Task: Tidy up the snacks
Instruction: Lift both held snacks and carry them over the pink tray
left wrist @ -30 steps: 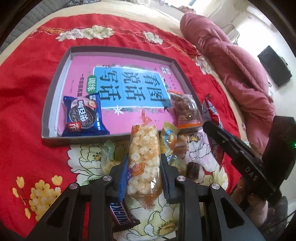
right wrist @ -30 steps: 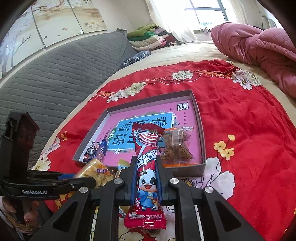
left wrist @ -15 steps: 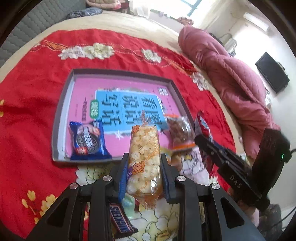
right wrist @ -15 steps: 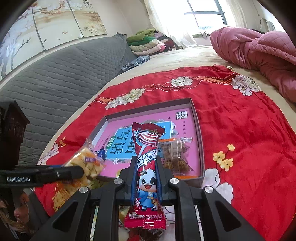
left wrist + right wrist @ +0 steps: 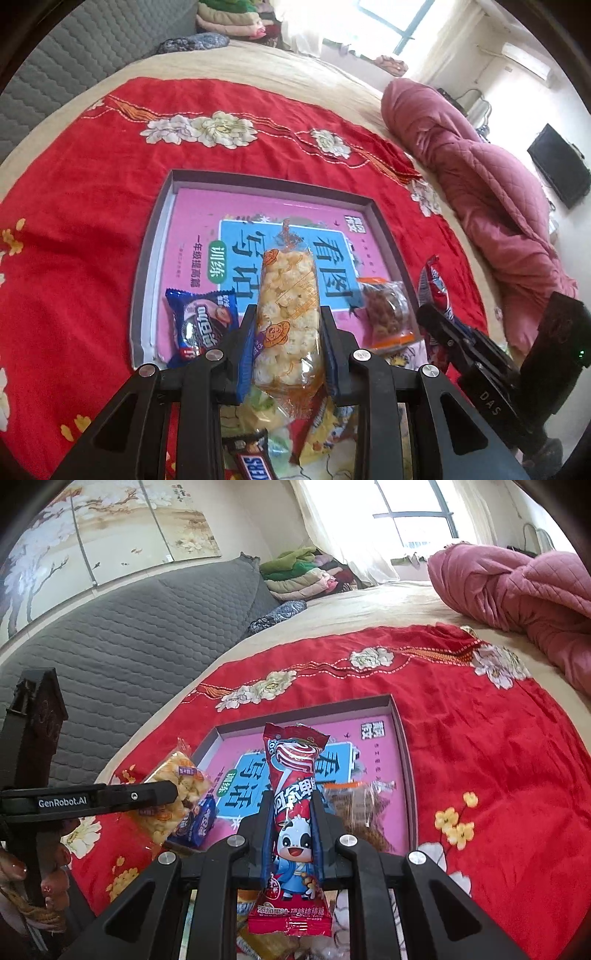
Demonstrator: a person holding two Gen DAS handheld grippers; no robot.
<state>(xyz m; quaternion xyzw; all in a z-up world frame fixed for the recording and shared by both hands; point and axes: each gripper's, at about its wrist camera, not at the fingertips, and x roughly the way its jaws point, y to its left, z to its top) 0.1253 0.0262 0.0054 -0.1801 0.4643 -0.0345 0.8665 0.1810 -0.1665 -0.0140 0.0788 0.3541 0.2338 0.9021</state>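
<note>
Two snacks are held aloft at once: a puffed-rice bar [image 5: 286,325] is clamped in the left gripper [image 5: 287,345], a red lollipop pack [image 5: 293,812] in the right gripper [image 5: 292,843]. Transfer is judged under way; lowering into the tray [image 5: 149,273] and release are called for next. Loose snacks [image 5: 258,463] lie nearest. Farther off, a cookie pack [image 5: 201,325] and a nut bag [image 5: 388,314] lie in the tray.

Two snack packets [image 5: 388,314] in tray [image 5: 147,280] — two gripped.

Tray [image 5: 147,273] middle free; Oreo pack [image 5: 201,325], nut bag [image 5: 388,314] flanking.
</note>
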